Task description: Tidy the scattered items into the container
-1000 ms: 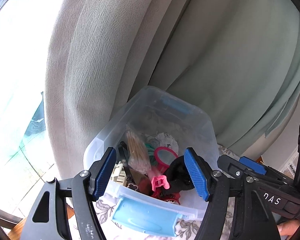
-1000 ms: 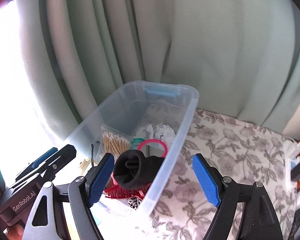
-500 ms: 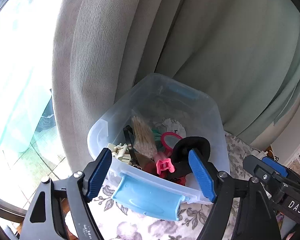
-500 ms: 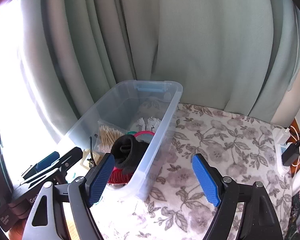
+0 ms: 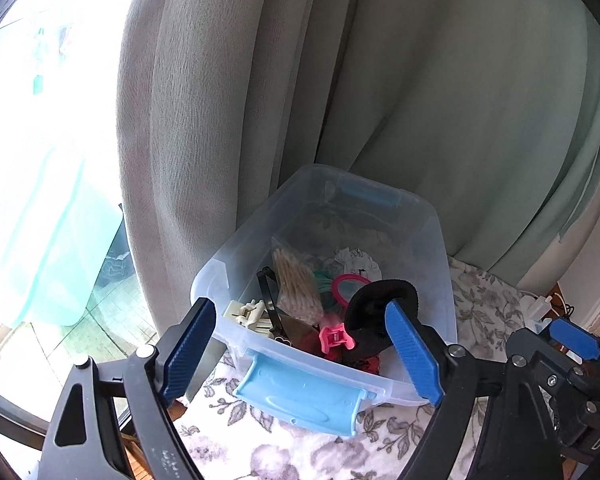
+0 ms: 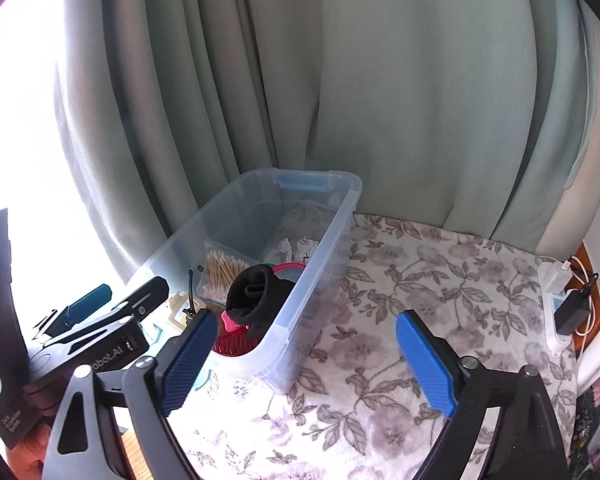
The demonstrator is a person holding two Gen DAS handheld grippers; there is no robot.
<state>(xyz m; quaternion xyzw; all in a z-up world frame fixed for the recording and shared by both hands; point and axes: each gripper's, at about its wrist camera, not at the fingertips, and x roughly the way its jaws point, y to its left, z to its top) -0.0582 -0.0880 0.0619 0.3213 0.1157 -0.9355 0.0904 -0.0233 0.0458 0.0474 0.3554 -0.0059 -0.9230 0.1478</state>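
Opening: both grippers, left [image 5: 304, 356] and right [image 6: 308, 364], empty.
Backing: away from box [image 6: 316, 256].
Sock [image 6: 260, 296]: lying inside now.

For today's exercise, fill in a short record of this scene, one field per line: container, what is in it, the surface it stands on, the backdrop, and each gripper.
Container: clear plastic bin with blue latches
Contents: black sock, cotton swabs, pink mirror, pink clip, red comb
Surface: floral cloth
Backdrop: grey-green curtain
Left gripper: jaws opening, nothing held
Right gripper: jaws opening, nothing held
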